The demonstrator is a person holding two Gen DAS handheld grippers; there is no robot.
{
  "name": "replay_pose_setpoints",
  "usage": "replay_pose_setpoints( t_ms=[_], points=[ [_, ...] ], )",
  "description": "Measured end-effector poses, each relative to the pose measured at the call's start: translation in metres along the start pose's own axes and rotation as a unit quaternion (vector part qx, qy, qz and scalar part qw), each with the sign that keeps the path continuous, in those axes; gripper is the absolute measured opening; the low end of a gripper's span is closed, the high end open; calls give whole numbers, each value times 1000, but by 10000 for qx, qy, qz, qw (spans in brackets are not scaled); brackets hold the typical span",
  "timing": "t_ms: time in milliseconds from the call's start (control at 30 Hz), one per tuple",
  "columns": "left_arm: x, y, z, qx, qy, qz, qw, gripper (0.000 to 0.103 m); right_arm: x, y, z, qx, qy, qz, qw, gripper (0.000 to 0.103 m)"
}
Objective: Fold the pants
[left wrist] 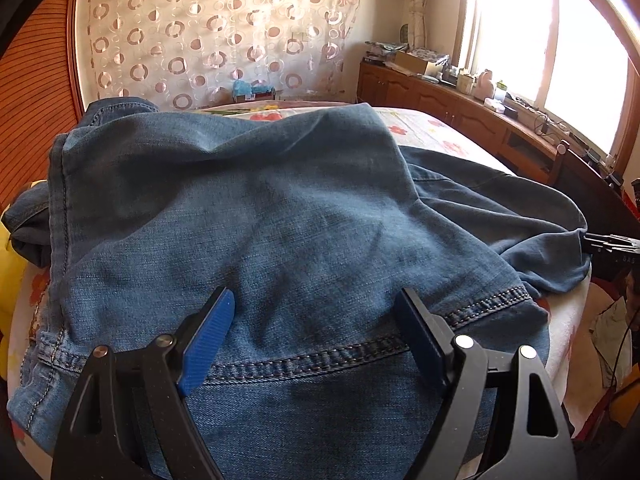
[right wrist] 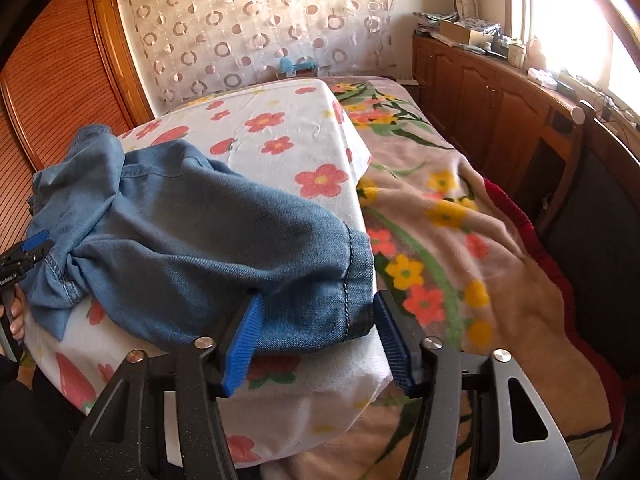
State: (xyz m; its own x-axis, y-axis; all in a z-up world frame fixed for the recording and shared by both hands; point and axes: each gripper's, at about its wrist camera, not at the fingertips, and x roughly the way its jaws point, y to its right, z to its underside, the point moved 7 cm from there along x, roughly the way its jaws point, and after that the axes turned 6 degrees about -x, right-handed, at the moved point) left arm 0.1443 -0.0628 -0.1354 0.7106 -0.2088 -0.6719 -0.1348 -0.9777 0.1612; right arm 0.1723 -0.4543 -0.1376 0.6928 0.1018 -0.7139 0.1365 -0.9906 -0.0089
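Blue denim pants (left wrist: 260, 216) lie folded over on a white flowered sheet (right wrist: 280, 136). In the left wrist view my left gripper (left wrist: 316, 308) is open, its blue pads either side of the stitched waistband, just above the cloth. In the right wrist view my right gripper (right wrist: 318, 312) is open, its pads straddling the hemmed leg end (right wrist: 352, 280) at the sheet's corner. The left gripper also shows at the left edge of the right wrist view (right wrist: 34, 244), against bunched denim. The right gripper's tip shows at the far right of the left wrist view (left wrist: 608, 240).
The sheet covers a raised pad on a bed with a pink flowered blanket (right wrist: 460, 216). A wooden cabinet (left wrist: 460, 104) with clutter runs under the window on the right. A ring-patterned curtain (left wrist: 208, 32) hangs behind. A wooden slatted door (right wrist: 60, 92) stands at left.
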Motion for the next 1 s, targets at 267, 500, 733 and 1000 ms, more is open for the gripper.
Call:
replay_pose_setpoints(
  t_ms=[267, 500, 733, 1000],
  points=[
    [-5, -1, -1, -31, -105, 16, 9999, 83, 2, -11, 1, -116, 29, -143, 9998, 18],
    [-26, 1, -7, -8, -6, 115, 9999, 83, -27, -26, -22, -78, 693, -540, 9961, 14],
    [-56, -6, -23, -53, 331, 27, 9994, 83, -64, -76, -81, -611, 1456, -1068, 9817, 12],
    [-81, -23, -28, -140, 554, -92, 9983, 83, -89, -170, -139, -1578, 1972, -1614, 9540, 12]
  ],
)
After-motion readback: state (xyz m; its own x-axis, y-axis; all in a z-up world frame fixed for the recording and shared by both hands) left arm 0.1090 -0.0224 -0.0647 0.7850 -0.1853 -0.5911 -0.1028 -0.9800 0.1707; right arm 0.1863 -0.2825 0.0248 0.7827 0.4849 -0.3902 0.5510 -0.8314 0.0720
